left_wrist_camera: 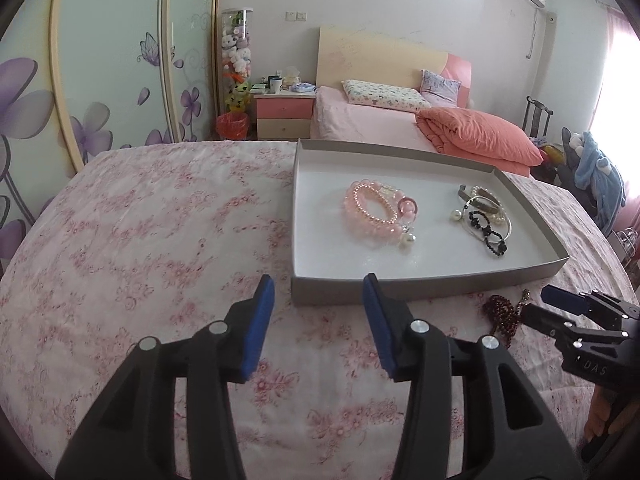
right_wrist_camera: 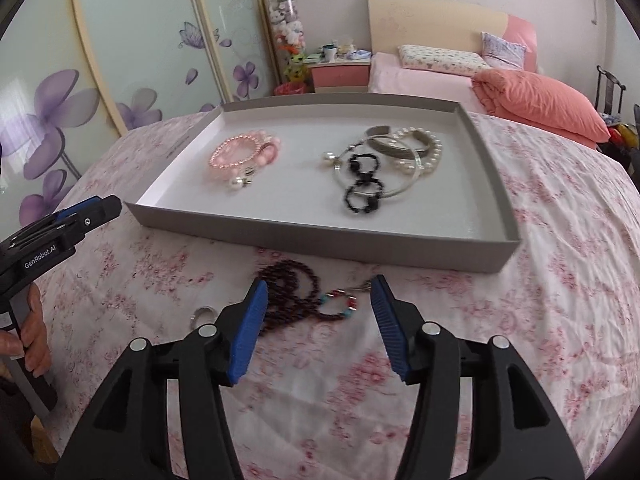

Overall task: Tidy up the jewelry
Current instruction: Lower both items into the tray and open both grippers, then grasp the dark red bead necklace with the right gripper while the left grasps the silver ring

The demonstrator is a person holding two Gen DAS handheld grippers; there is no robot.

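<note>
A shallow grey tray (left_wrist_camera: 400, 292) (right_wrist_camera: 320, 246) lies on the pink floral cloth. Inside it lie pink bead bracelets (left_wrist_camera: 374, 210) (right_wrist_camera: 244, 152), a black bead bracelet (left_wrist_camera: 486, 232) (right_wrist_camera: 362, 188), and silver bangles with pearls (left_wrist_camera: 486, 200) (right_wrist_camera: 408, 146). A dark red bead string (right_wrist_camera: 288, 292) (left_wrist_camera: 500, 316) with a small coloured bead loop (right_wrist_camera: 340, 304) lies on the cloth in front of the tray, between my right gripper's open fingers. A small silver ring (right_wrist_camera: 202, 314) lies to its left. My right gripper (right_wrist_camera: 318, 312) (left_wrist_camera: 560, 304) is open and empty. My left gripper (left_wrist_camera: 318, 312) (right_wrist_camera: 96, 206) is open and empty, left of the tray's near corner.
The cloth-covered surface (left_wrist_camera: 140, 240) stretches wide to the left. Behind it stand a pink bed (left_wrist_camera: 380, 120) with an orange quilt (left_wrist_camera: 480, 136), a nightstand (left_wrist_camera: 284, 114) and flowered wardrobe doors (left_wrist_camera: 100, 80).
</note>
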